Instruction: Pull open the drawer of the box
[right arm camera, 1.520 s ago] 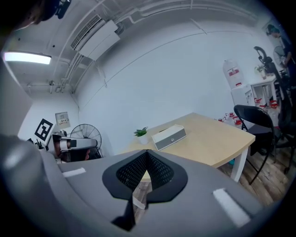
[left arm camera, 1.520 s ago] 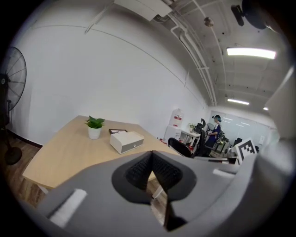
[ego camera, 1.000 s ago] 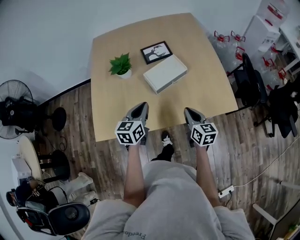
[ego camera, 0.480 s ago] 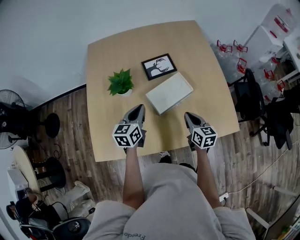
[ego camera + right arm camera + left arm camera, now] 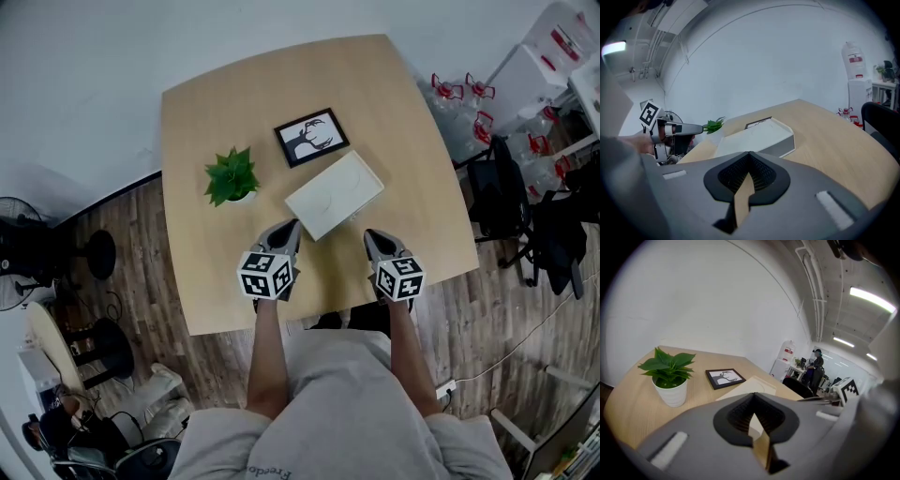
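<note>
The flat white rectangular box is laid at an angle near the middle of the light wooden table. Just short of its near edge, the left gripper is held above the tabletop, its jaws brought together with nothing between them. The right gripper is held close to the box's near right corner, its jaws likewise closed on nothing. Beyond the box a black-framed picture is laid flat, and a small green plant in a white pot is set to the left.

Left hand-held gripper, right — jaws together
</note>
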